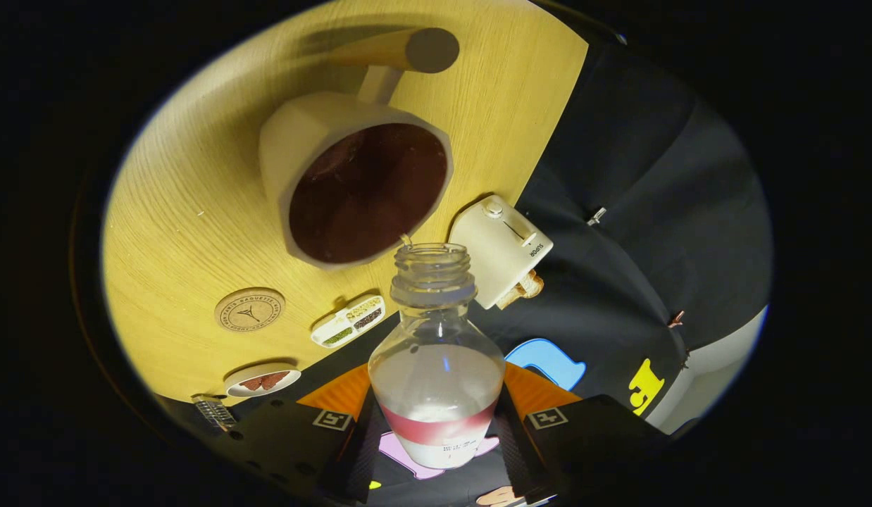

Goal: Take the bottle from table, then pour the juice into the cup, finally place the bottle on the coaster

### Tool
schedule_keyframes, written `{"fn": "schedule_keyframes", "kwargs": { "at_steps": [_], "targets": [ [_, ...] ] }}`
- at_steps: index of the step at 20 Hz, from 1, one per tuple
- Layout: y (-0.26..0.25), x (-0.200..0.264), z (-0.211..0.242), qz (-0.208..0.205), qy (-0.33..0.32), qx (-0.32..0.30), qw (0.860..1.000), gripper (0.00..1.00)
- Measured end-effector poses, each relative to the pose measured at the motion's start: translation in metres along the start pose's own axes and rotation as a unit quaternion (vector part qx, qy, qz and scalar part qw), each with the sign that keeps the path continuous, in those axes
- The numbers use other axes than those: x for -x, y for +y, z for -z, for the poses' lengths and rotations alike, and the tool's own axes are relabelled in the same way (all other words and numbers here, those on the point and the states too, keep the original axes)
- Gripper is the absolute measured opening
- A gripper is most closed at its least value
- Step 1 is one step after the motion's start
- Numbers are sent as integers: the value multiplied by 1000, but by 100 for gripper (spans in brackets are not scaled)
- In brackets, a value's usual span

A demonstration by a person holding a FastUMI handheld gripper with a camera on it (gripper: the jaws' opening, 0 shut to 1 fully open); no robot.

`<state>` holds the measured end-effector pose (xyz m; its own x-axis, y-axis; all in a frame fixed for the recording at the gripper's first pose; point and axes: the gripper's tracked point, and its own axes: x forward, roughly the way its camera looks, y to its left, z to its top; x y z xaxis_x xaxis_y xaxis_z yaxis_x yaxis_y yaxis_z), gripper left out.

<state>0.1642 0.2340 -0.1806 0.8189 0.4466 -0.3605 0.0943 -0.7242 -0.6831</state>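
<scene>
Both fingers (436,440) clamped on bottle (436,366), mouth near cup (358,186) rim; tip slowly, keep mouth over cup opening.

1. The bottle (436,359) is clear plastic with a red label band, uncapped, with a little whitish liquid left inside. It sits between the two fingers (358,451), which press on its lower sides, and is tilted with its open mouth toward the cup.
2. The cup (358,176) is white and faceted, dark brown inside, with a round-ended handle. It stands on the desk (175,211) just beyond the bottle's mouth.
3. The coaster (250,309) is a round wooden disc lying flat on the desk, beside the cup, apart from it.
</scene>
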Motion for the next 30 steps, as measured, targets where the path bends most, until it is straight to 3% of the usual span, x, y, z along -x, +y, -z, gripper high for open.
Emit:
{"fn": "schedule_keyframes", "kwargs": {
  "at_steps": [12,20,26,30],
  "targets": [
    [-1,-2,-7,-5,1,-6,1000,75],
    [8,3,3,0,6,-43,999,75],
    [16,13,6,1,7,-111,994,75],
    [14,23,9,-10,16,-217,976,75]
  ]
}}
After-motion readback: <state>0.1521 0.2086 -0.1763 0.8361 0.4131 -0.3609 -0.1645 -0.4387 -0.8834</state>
